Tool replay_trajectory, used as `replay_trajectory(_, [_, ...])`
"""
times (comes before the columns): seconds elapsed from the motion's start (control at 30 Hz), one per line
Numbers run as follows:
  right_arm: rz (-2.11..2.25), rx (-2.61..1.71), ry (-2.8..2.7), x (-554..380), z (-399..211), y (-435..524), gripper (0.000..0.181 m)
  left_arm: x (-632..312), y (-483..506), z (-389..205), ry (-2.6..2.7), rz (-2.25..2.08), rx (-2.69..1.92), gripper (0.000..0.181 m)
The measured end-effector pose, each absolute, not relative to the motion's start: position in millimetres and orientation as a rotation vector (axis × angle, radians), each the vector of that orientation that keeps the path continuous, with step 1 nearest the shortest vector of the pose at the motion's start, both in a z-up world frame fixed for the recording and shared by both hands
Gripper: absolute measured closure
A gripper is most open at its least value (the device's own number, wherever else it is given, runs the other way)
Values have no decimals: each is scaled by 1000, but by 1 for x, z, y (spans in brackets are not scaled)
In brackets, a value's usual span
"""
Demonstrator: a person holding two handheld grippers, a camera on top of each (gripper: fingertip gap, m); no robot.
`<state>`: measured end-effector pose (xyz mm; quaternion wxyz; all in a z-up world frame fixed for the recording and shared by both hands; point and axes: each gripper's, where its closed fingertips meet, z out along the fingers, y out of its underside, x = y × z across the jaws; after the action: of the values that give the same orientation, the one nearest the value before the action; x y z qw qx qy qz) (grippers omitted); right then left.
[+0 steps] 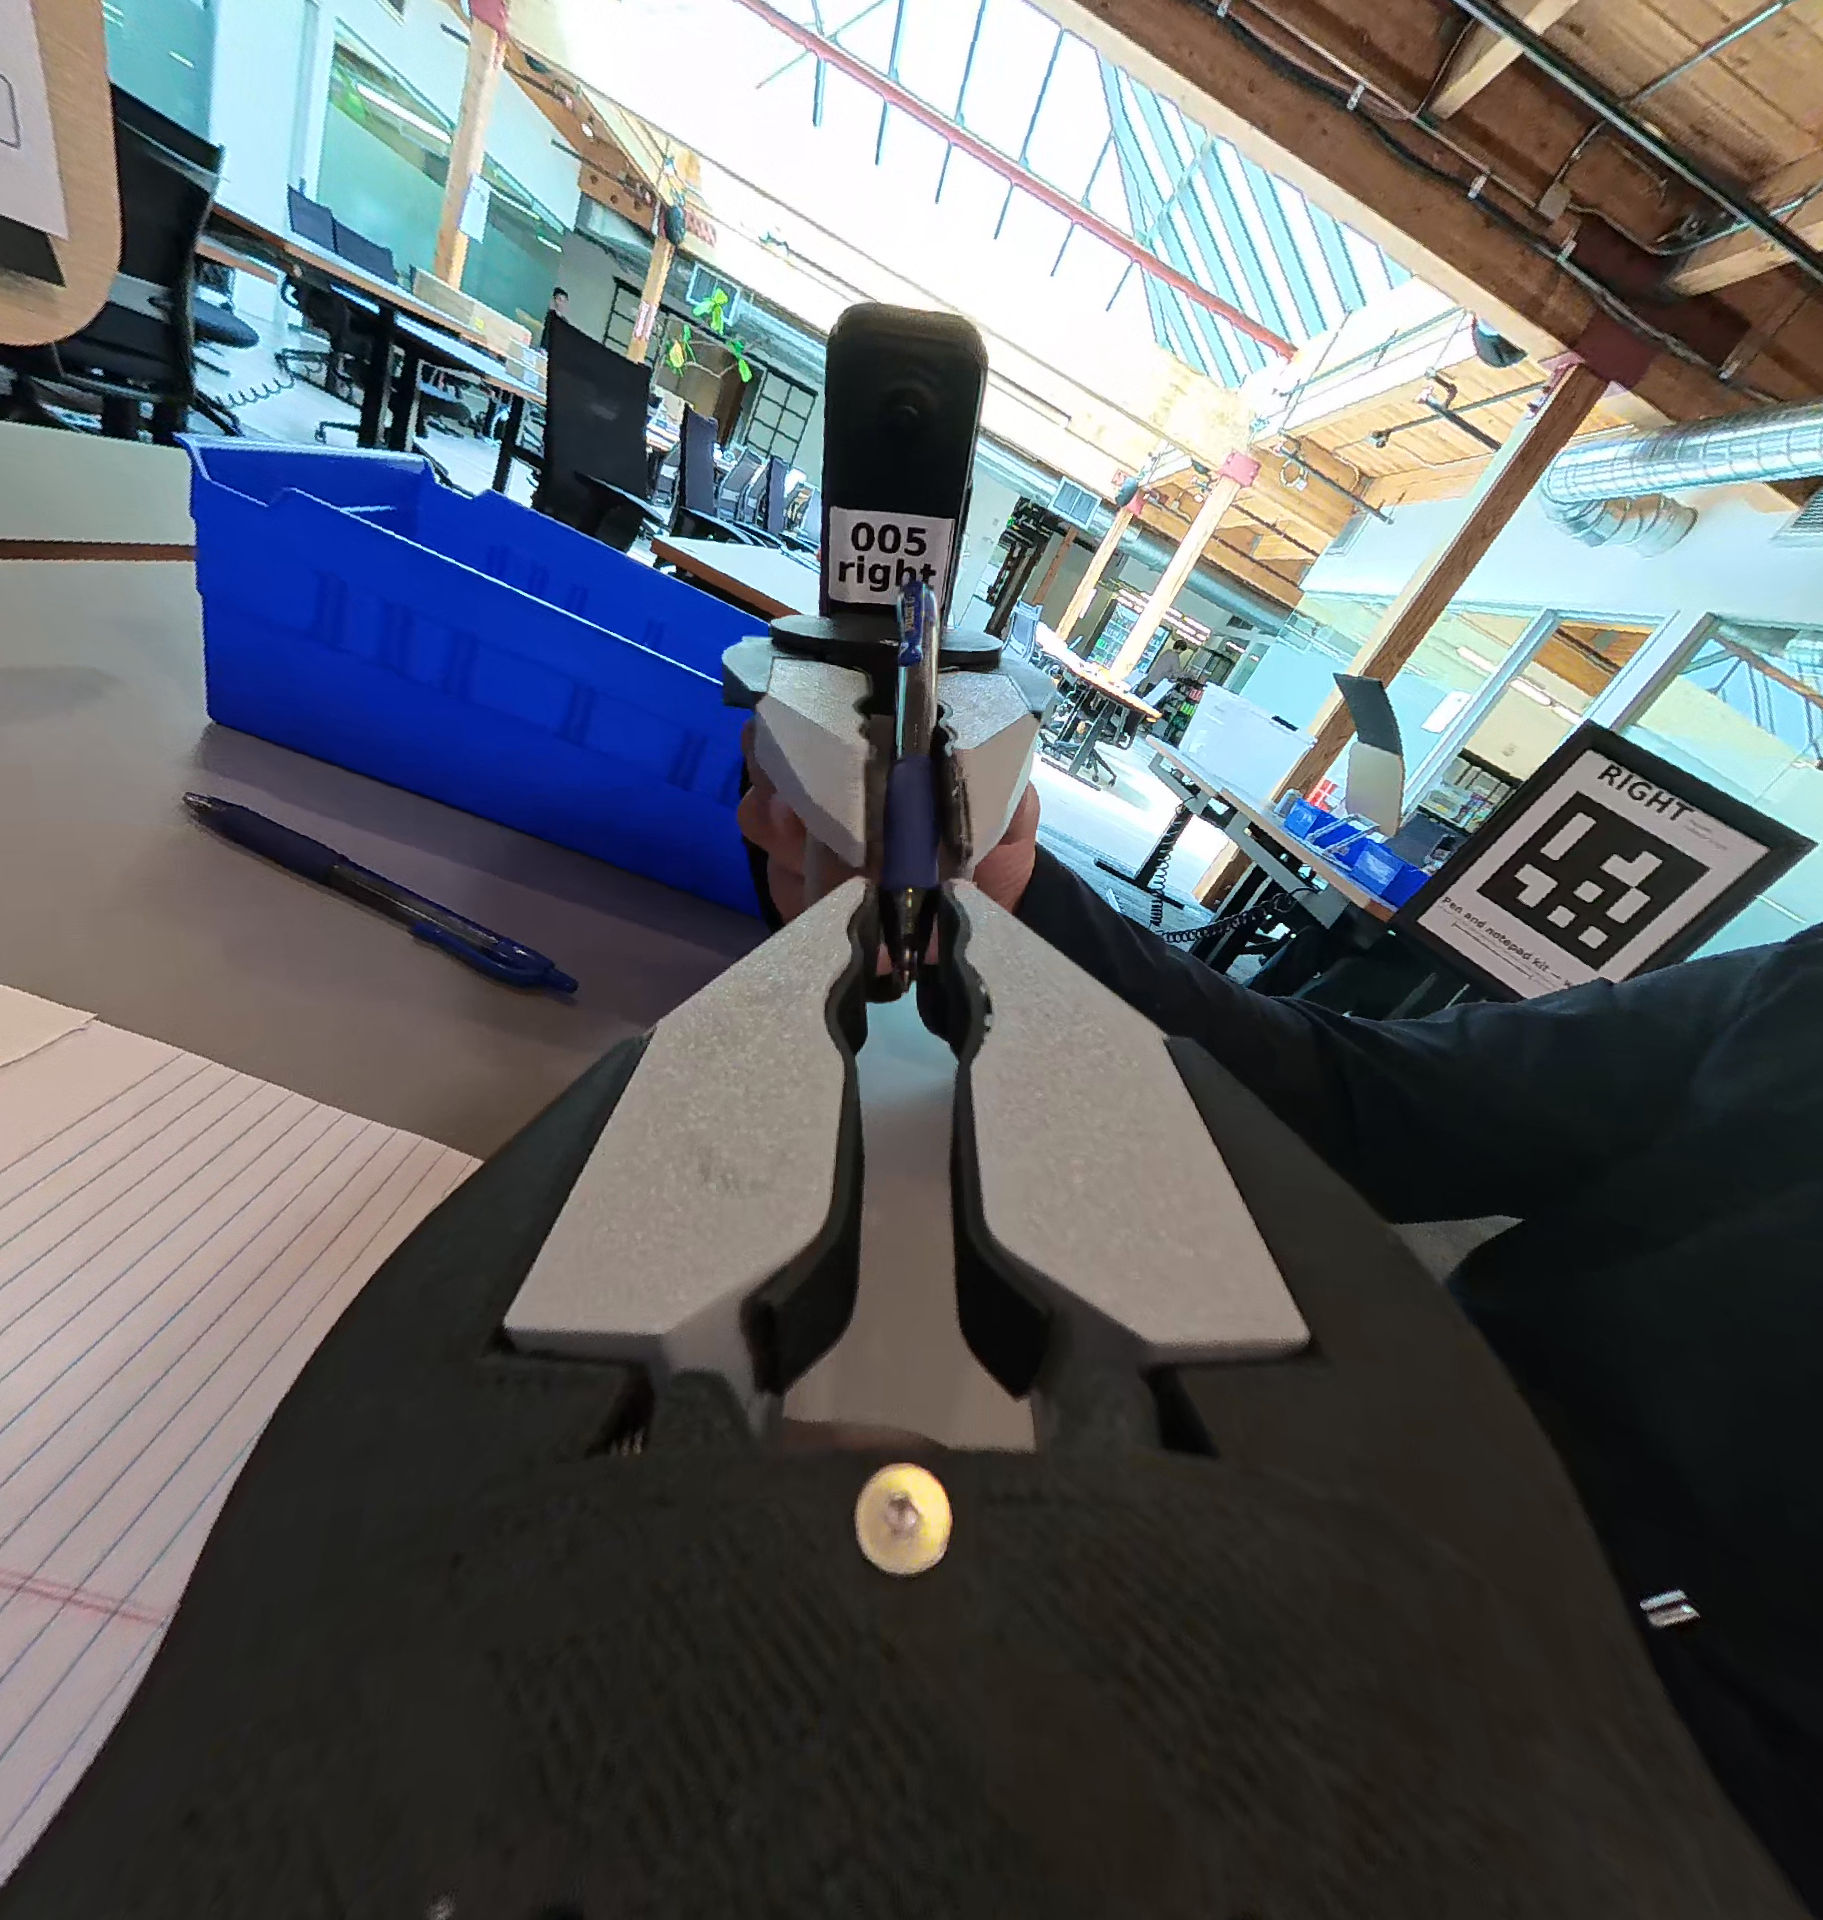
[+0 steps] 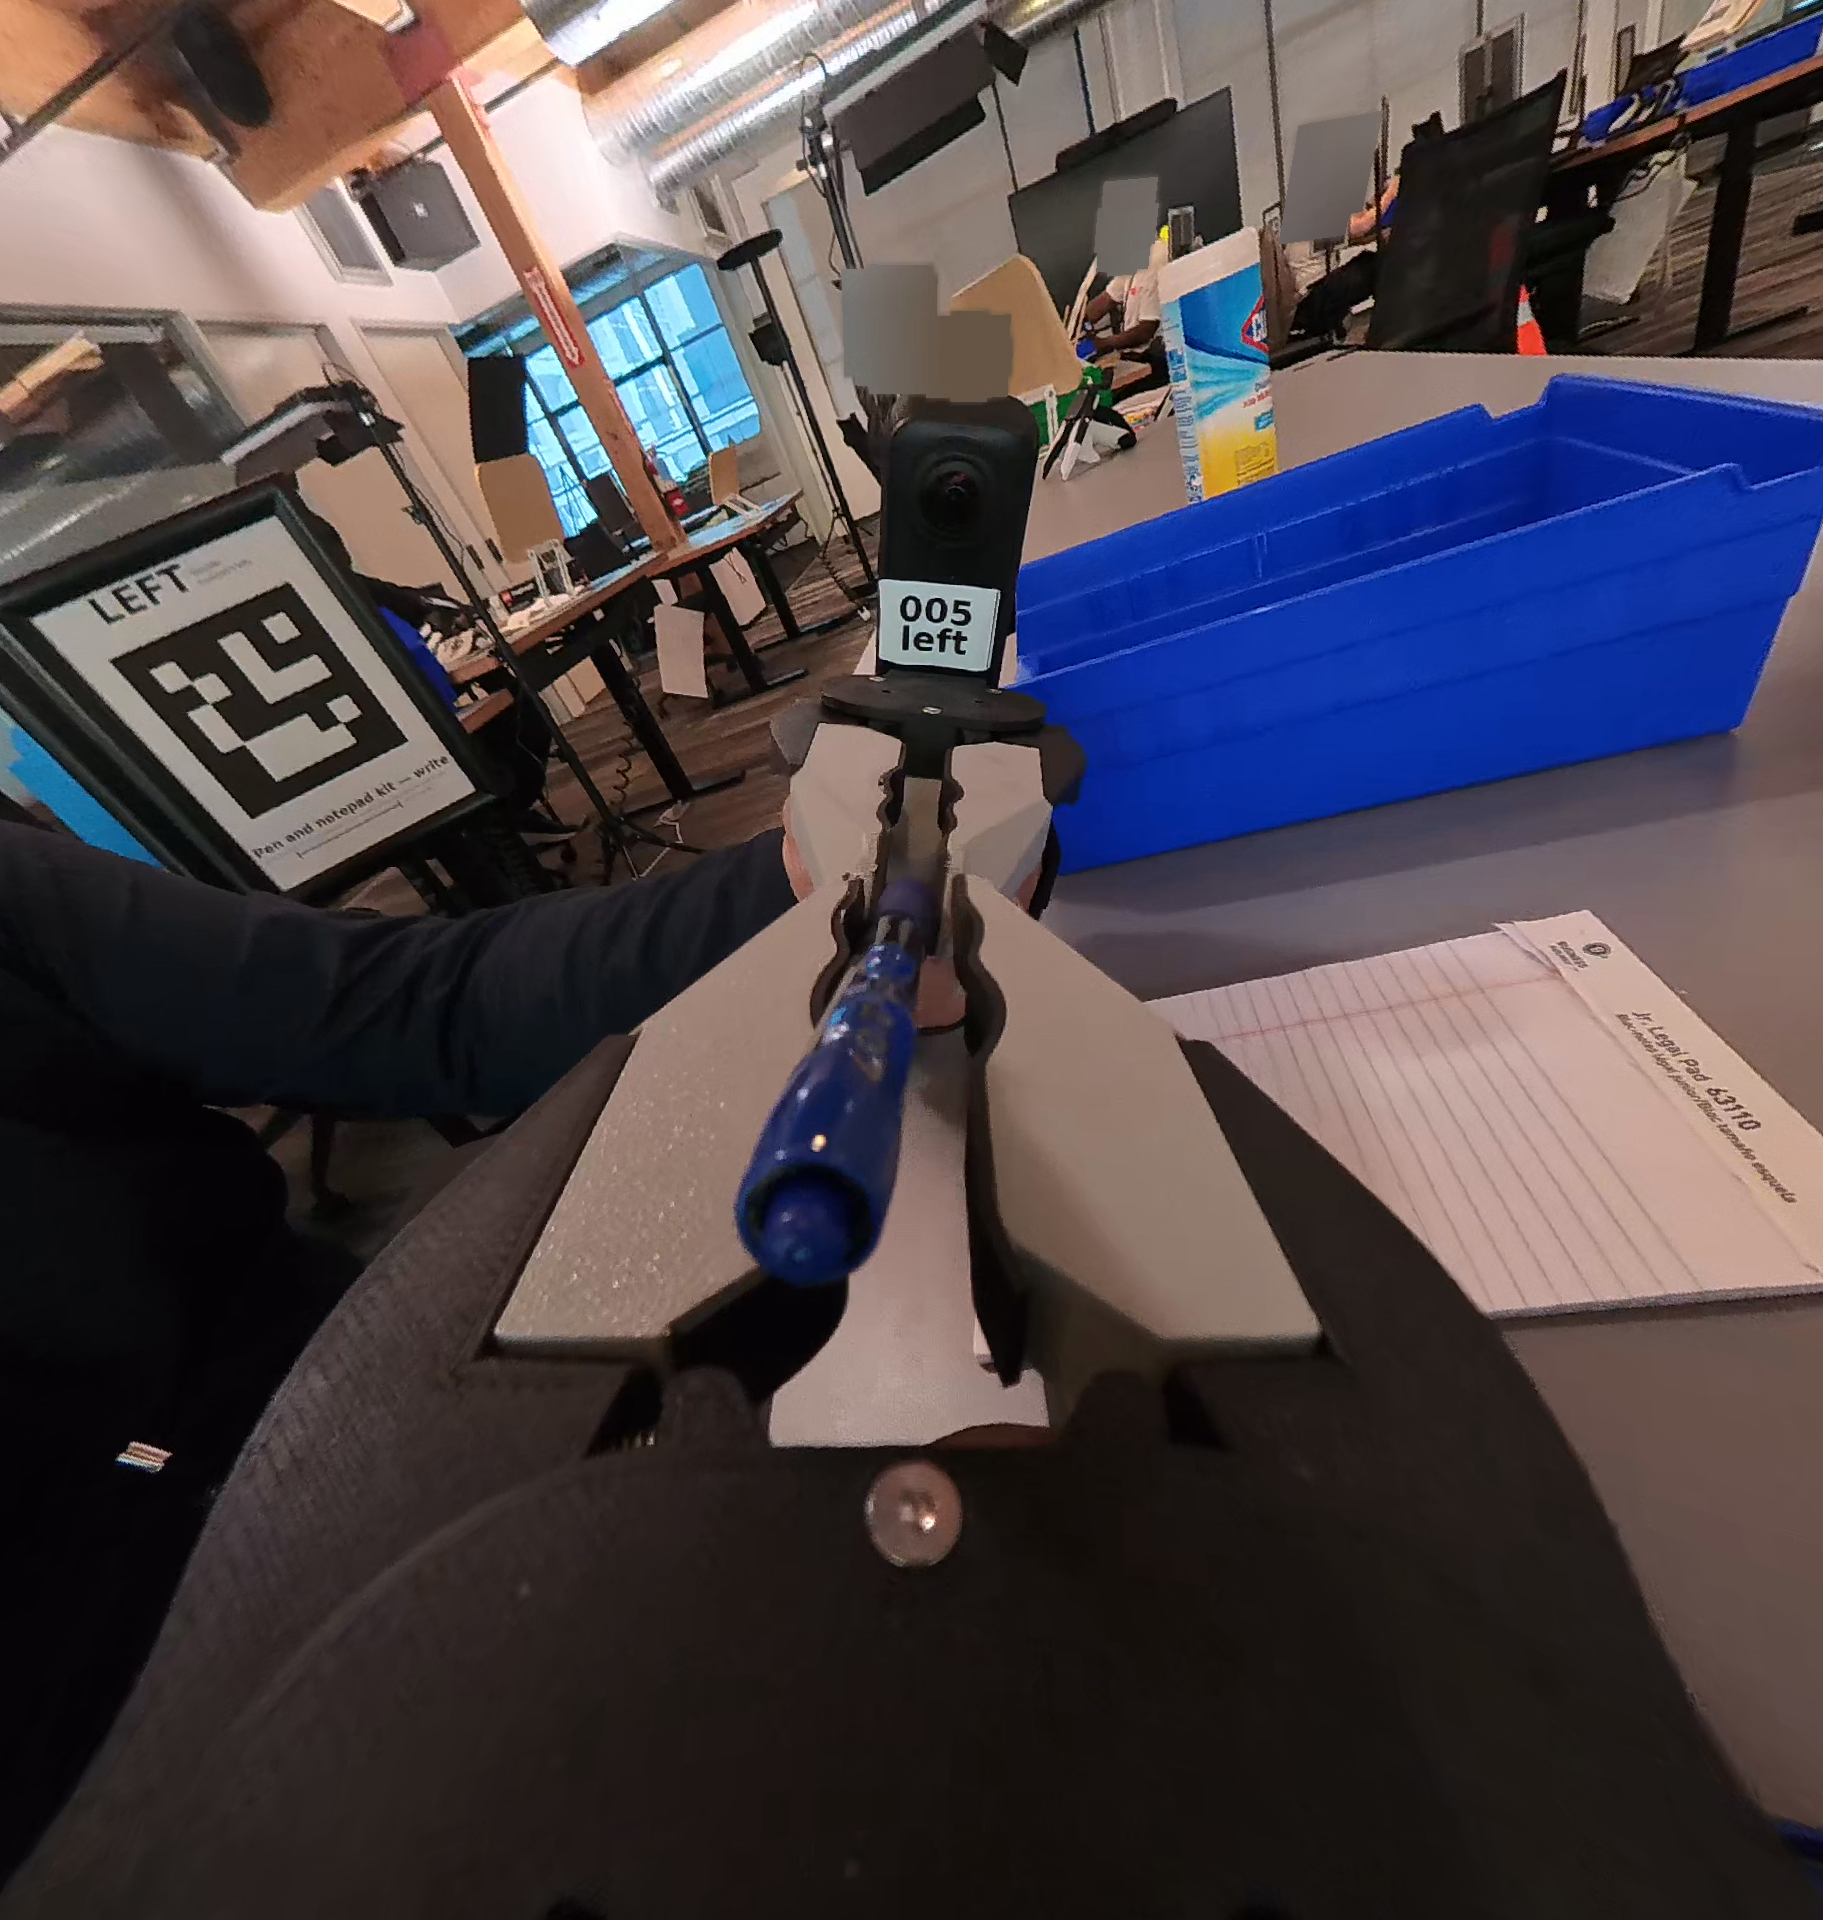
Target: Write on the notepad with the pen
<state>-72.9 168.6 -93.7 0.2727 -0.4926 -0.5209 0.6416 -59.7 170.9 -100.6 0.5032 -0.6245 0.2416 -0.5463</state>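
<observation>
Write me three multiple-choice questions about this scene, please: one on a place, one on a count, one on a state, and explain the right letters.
1. Where does the notepad lie?
A) on a chair
B) flat on the table
C) on the floor

2. How many pens are visible?
A) one
B) two
C) four

3. What is the state of the right hand-held gripper?
A) wide open and empty
B) shut on a sheet of paper
C) shut on a pen

Answers:
1 B, since it lies flat on the grey top, near the blue bin.
2 B, since there is a held pen and a loose pen lying on the table.
3 C, since its fingers clamp the held pen in the air.
</observation>
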Motion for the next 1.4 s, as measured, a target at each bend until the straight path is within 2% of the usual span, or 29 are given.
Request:
replay_trajectory(0.07, [1701,-1317,-1414,-73,-95,168,173,-61,171,-100,580,-1321,-1507,173])
replay_trajectory(0.4, [1567,-1236,-1407,-76,-88,169,173,-63,172,-94,555,-1320,-1466,173])
replay_trajectory(0.7, [1647,-1204,-1348,-71,-77,170,165,-62,169,-95,588,-1314,-1475,173])
replay_trajectory(0.87, [1630,-1195,-1365,-71,-78,169,174,-63,168,-93,582,-1320,-1465,173])
replay_trajectory(1.03, [1657,-1204,-1391,-71,-80,165,168,-62,168,-92,582,-1324,-1462,173])
replay_trajectory(1.4, [1629,-1220,-1407,-74,-85,164,173,-61,167,-93,584,-1335,-1466,173])
